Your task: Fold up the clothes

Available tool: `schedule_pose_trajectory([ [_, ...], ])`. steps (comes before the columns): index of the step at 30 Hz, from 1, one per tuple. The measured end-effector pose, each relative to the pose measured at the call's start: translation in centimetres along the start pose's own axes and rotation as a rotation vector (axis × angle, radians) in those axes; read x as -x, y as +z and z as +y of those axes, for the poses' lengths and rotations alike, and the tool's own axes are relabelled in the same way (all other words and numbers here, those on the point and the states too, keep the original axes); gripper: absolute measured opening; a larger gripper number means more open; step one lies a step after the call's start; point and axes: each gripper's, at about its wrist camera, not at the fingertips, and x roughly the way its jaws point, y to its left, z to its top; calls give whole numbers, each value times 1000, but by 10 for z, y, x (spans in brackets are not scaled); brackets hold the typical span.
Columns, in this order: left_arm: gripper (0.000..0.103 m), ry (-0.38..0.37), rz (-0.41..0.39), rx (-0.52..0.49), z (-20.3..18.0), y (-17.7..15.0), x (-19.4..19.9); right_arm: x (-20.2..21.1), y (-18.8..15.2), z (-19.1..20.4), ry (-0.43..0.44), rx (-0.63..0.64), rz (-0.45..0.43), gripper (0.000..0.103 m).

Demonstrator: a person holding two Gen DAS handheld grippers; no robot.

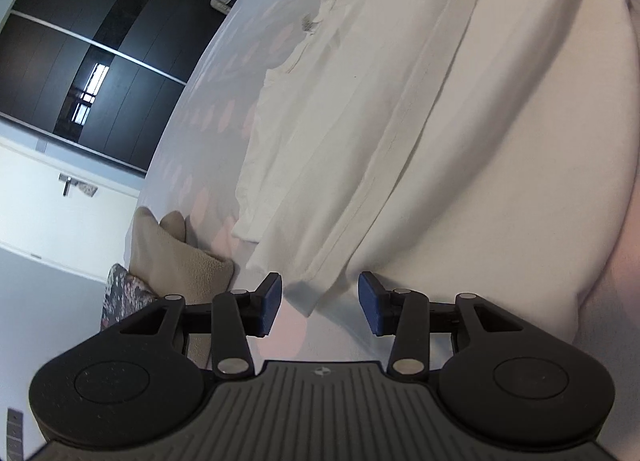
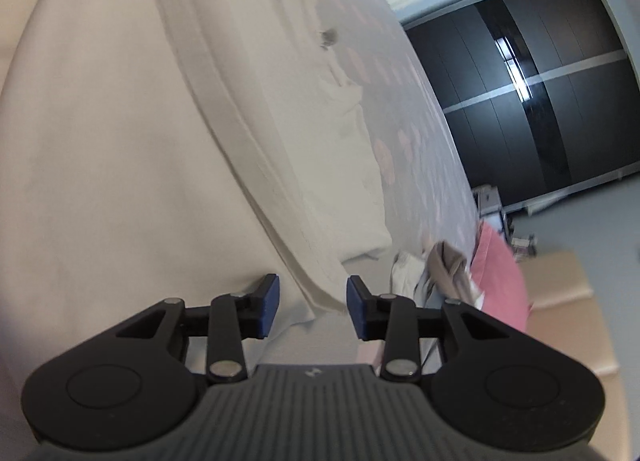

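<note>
Two blue-padded fingers of the left gripper (image 1: pixel 320 303) stand apart, empty, at a hemmed corner of the cream shirt (image 1: pixel 400 121), soft cotton spread in long folds on the bed (image 1: pixel 208 109), whose sheet has pink spots. In the right view, the right gripper (image 2: pixel 312 305) stands likewise parted at another shirt corner; a pink cloth (image 2: pixel 500 273) lies nearby.
</note>
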Motion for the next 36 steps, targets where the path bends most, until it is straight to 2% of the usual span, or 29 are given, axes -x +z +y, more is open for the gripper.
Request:
schedule_pose_trajectory([
  [4, 52, 9, -14, -57, -4, -11, 0, -13, 3, 10, -20, 107, 3, 40],
  [8, 54, 32, -29, -100, -8, -13, -4, -25, 6, 12, -40, 148, 1, 40],
  [13, 49, 101, -35, -217, -6, -6, -8, -29, 10, 9, -33, 144, 9, 40],
  [19, 46, 106, -2, -294, -13, -12, -22, -26, 7, 10, -35, 133, 3, 40],
  [20, 41, 117, -8, -305, -14, -13, -23, -26, 7, 10, -34, 131, 3, 40],
  [21, 37, 115, -11, -296, -13, -11, -23, -26, 7, 10, -32, 129, 2, 40],
  [22, 28, 109, -15, -284, -11, -9, -23, -26, 7, 10, -34, 128, 2, 40],
  [23, 23, 103, -19, -258, -7, -6, -23, -26, 8, 10, -37, 127, 1, 40],
  [25, 16, 110, -37, -192, 4, 0, -19, -28, 8, 11, -45, 130, 4, 29],
  [26, 11, 112, -45, -160, 9, 3, -17, -29, 8, 11, -49, 131, 6, 20],
  [28, 5, 93, -53, -79, 20, 9, -14, -32, 8, 10, -69, 129, 7, 14],
  [29, 3, 86, -55, -42, 25, 12, -11, -32, 8, 8, -79, 117, 10, 6],
  [30, 3, 80, -57, -7, 29, 14, -9, -32, 9, 6, -88, 104, 13, 3],
  [36, 3, 70, -84, 197, 62, 18, 8, -22, 18, -20, -155, -24, -14, 2],
])
